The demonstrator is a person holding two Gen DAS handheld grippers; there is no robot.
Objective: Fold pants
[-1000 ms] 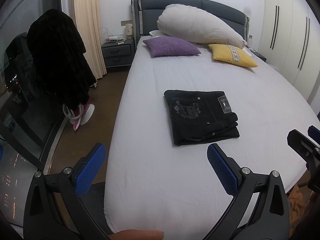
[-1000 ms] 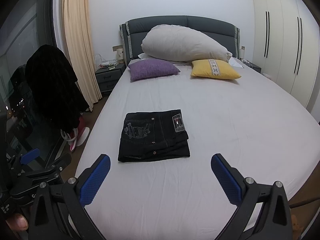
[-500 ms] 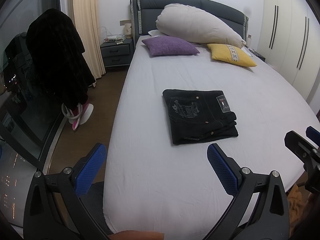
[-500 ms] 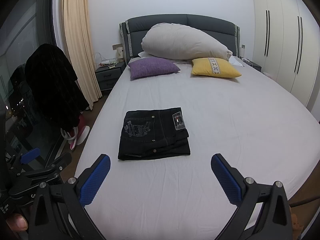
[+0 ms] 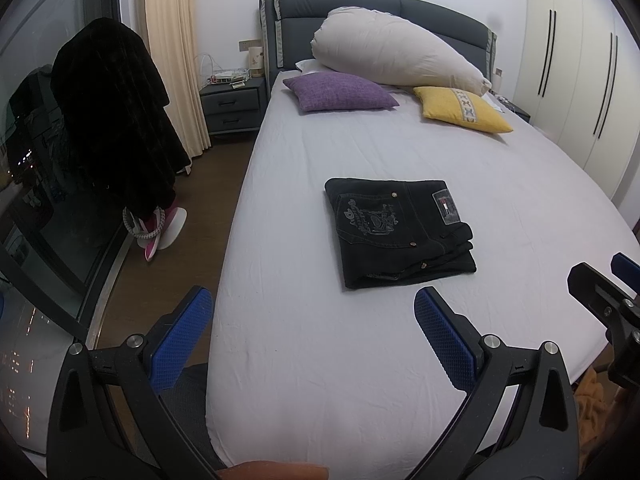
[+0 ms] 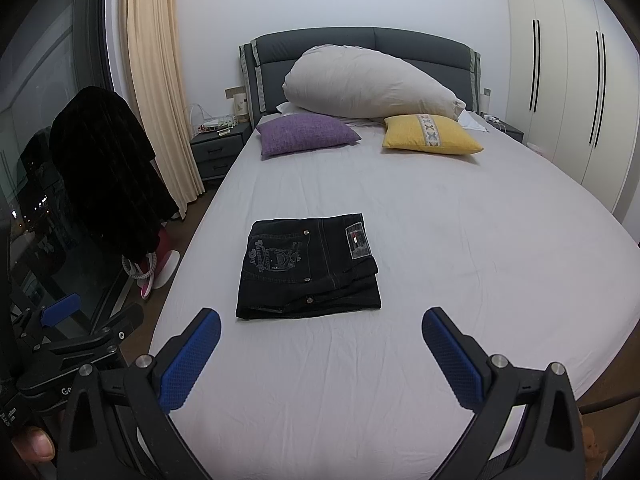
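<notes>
Both our left gripper [image 5: 310, 336] and right gripper [image 6: 320, 354] are spread wide, gripping nothing, short of the folded pants [image 6: 308, 266] on the bed [image 6: 460, 240]; only the right view shows a thumb [image 6: 34, 446].

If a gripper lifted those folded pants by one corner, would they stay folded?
Probably not. The pants are soft denim in loose stacked layers, so they would likely droop and unfold. Pushed across the sheet, they would likely slide or bunch, not roll.
</notes>
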